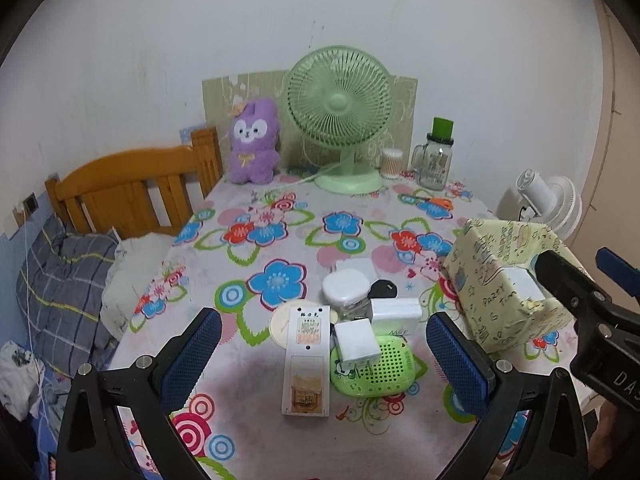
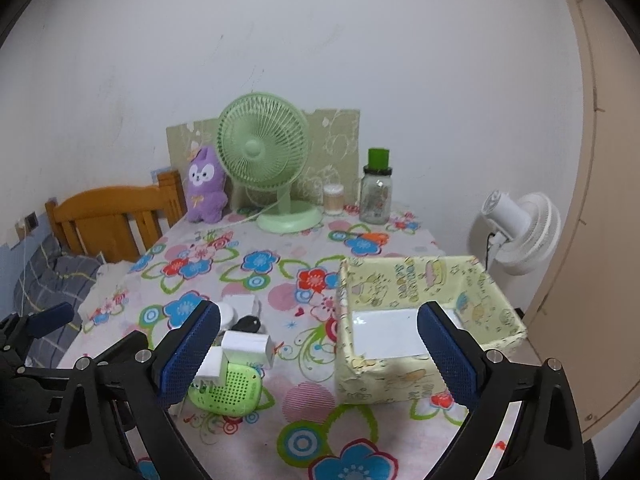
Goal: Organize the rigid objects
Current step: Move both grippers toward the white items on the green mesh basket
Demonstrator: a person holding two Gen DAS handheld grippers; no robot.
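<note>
Nearest the lens in the left wrist view, your left hand-held gripper (image 1: 323, 340) hangs with its pads spread wide and nothing between them, straddling the pile at centre frame. The long white card (image 1: 306, 360) lies closest; the white charger cube (image 1: 357, 340) rests on the green perforated case (image 1: 376, 364), touching it. Close there and you may nip both at once, or drag the card along (it looks thin and flat, so the pads could skate over it). Further back, the white box (image 1: 396, 310), a black piece (image 1: 383, 290) and a round white lid (image 1: 345, 287) crowd together; a careless reach could scatter them. Your right hand-held gripper (image 2: 318, 354), also spread and empty, hovers at lower centre of its view, its right pad over the open yellow box (image 2: 486, 288). That box sits near the right edge of the surface (image 2: 320, 400), so a nudge might shove it off.
</note>
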